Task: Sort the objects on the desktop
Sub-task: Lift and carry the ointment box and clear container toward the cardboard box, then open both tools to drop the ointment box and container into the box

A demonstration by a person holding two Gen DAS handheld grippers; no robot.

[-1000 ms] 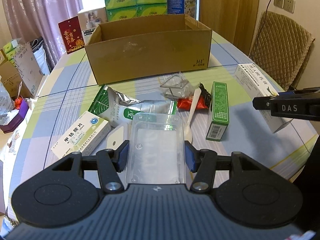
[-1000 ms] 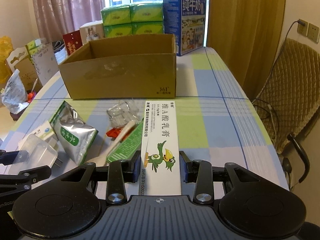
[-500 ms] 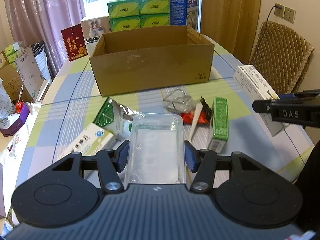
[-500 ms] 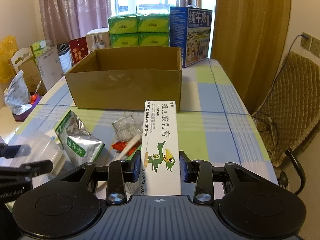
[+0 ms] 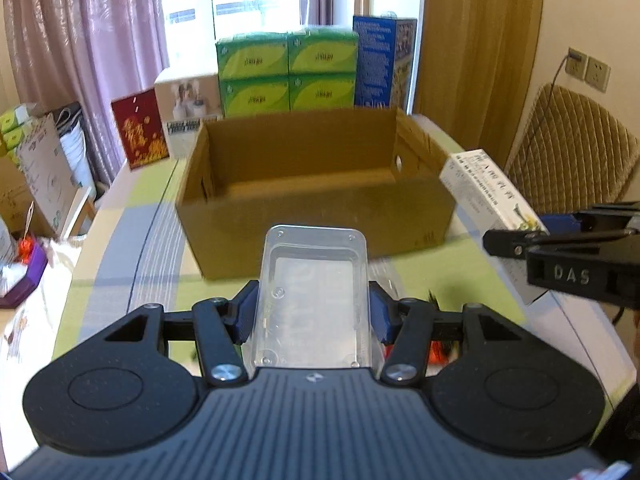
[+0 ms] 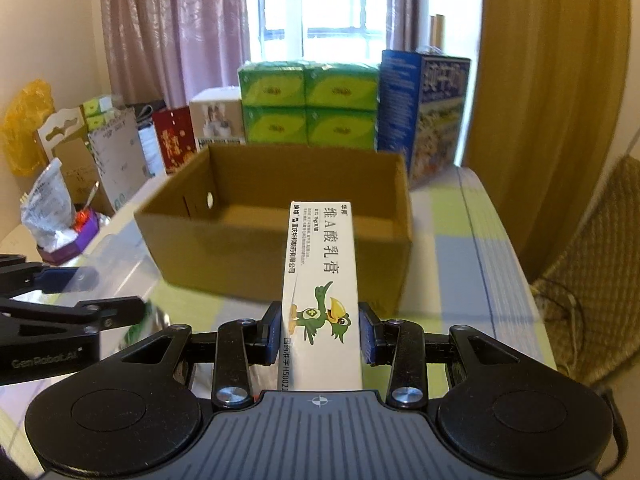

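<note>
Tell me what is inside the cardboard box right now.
The cardboard box shows only its bare brown floor and inner walls; nothing lies in the part that is visible. The near wall hides the front strip of the floor, so that strip cannot be checked.

table (image 5: 120, 264): checked cloth | on it: cardboard box (image 5: 316, 204), milk carton (image 6: 424, 116)

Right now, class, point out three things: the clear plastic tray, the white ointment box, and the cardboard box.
clear plastic tray (image 5: 314, 292), left wrist view, its flat bottom.
white ointment box (image 6: 320, 264), right wrist view, its printed top face.
cardboard box (image 6: 224, 252), right wrist view, its front wall.
</note>
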